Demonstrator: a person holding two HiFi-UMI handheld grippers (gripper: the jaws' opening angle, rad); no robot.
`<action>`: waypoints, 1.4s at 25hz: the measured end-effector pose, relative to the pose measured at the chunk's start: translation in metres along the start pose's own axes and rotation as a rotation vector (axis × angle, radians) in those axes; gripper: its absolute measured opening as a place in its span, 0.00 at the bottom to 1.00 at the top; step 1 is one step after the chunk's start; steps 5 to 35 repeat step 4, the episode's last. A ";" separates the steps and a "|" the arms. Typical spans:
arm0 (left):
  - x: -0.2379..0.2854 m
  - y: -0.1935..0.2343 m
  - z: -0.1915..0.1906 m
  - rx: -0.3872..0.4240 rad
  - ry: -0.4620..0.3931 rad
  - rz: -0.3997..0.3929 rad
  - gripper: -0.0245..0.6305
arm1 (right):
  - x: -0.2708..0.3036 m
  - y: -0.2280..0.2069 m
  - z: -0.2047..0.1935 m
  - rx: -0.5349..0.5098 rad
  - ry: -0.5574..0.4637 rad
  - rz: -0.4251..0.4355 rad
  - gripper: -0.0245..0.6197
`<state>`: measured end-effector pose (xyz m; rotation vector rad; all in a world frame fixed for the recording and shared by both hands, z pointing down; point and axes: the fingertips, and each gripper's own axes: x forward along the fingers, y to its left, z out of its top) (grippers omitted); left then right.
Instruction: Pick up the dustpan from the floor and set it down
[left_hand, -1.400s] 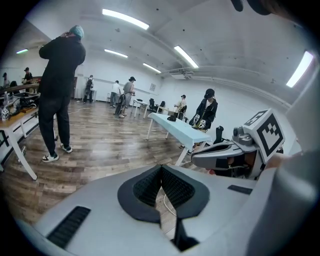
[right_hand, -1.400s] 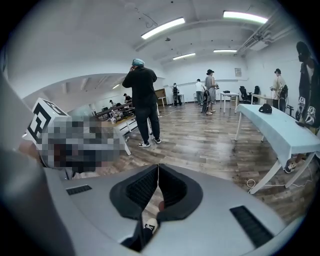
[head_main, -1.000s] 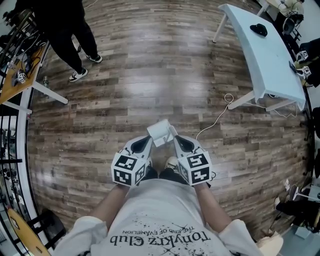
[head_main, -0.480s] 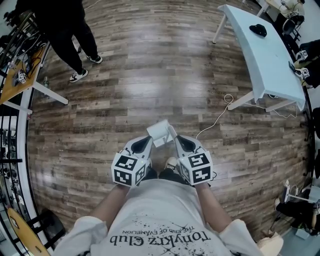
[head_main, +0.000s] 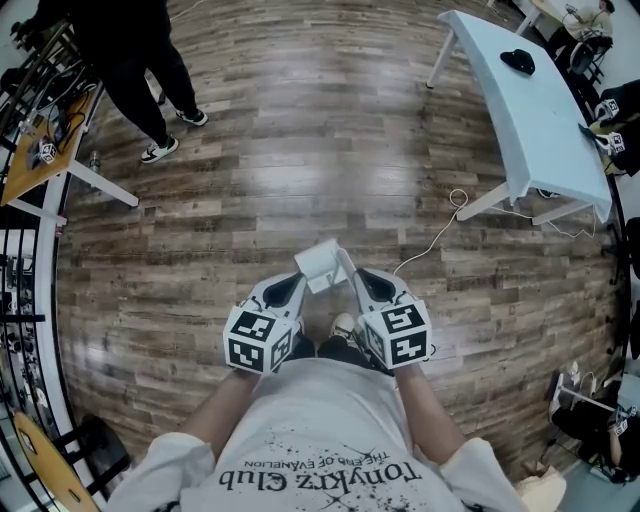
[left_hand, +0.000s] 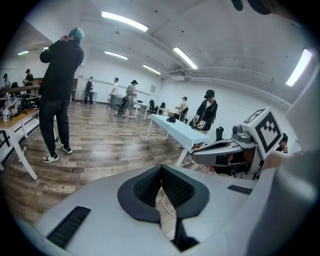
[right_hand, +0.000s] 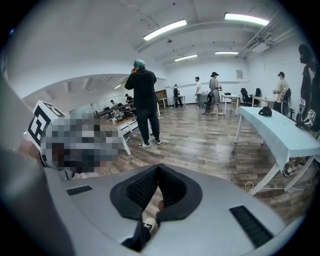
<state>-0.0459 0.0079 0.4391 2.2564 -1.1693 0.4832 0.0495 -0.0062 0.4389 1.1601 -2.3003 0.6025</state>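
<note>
White and boxy, seemingly plastic, the thing I take for the dustpan (head_main: 320, 264) appears to rest on the brown wood-plank floor (head_main: 300, 170) in front of the person's feet. In the head view it lies just ahead of both gripper tips, and neither gripper view shows it. The grey left gripper (left_hand: 161, 172) has its ribbed black pads pressed together on nothing. The grey right gripper (right_hand: 158, 172) is likewise closed and empty. This fits a pan waiting to be lifted as well as one put back down, so I judge no further. Either way, good practice is steady hands, the pan kept mid-frame in the head view, and feet clear of the loose white cable (head_main: 430, 240) nearby.
</note>
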 end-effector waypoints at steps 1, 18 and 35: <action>0.000 0.000 0.000 -0.001 0.000 0.000 0.07 | -0.001 0.000 0.000 0.003 -0.001 0.002 0.08; -0.002 -0.002 -0.002 -0.002 0.000 0.000 0.07 | -0.003 -0.001 -0.001 0.014 -0.004 0.003 0.08; -0.002 -0.002 -0.002 -0.002 0.000 0.000 0.07 | -0.003 -0.001 -0.001 0.014 -0.004 0.003 0.08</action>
